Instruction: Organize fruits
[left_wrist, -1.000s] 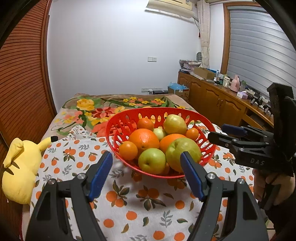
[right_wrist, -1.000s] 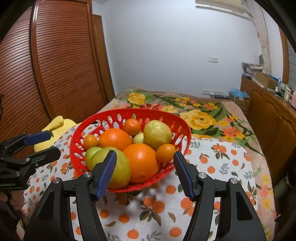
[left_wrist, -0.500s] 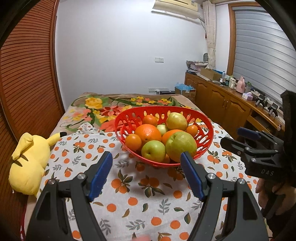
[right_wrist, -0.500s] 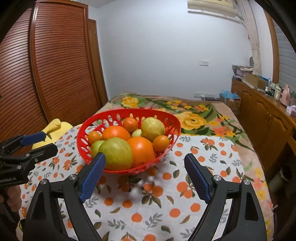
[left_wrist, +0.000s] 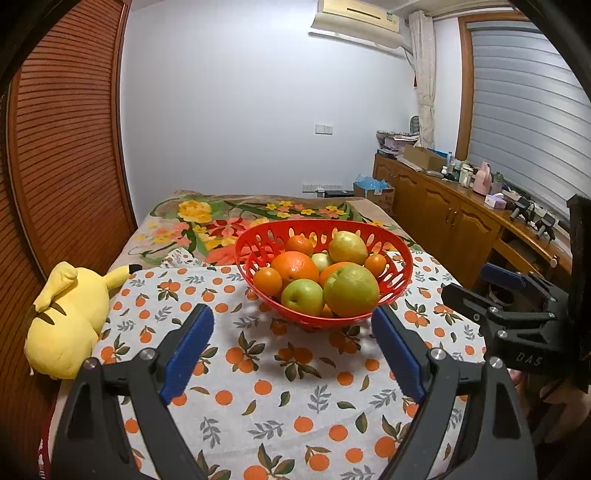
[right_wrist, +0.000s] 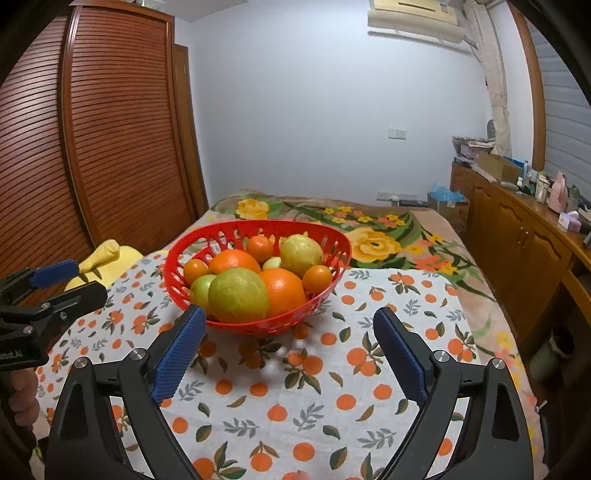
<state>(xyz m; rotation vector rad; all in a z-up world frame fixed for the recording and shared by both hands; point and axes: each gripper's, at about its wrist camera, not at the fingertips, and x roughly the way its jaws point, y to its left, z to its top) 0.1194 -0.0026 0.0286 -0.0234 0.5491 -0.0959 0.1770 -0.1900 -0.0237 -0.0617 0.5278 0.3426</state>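
A red perforated plastic basket (left_wrist: 255, 254) stands on an orange-print cloth (left_wrist: 280, 398); it also shows in the right wrist view (right_wrist: 173, 266). It holds several fruits: a large green pear (left_wrist: 351, 291), a green apple (left_wrist: 302, 296), a big orange (left_wrist: 295, 266), small mandarins and a yellow-green pear (left_wrist: 348, 246). My left gripper (left_wrist: 291, 354) is open and empty, short of the basket's near side. My right gripper (right_wrist: 290, 350) is open and empty, also in front of the basket. Each gripper shows at the edge of the other's view.
A yellow plush toy (left_wrist: 66, 325) lies at the cloth's left edge. A floral blanket (left_wrist: 229, 221) covers the bed behind the basket. A wooden cabinet (left_wrist: 454, 225) with clutter runs along the right. A slatted wooden wardrobe (right_wrist: 110, 147) stands left.
Both grippers have pulled back from the basket and risen, so it looks smaller and farther. Both stay open and empty. The basket and fruits have not moved.
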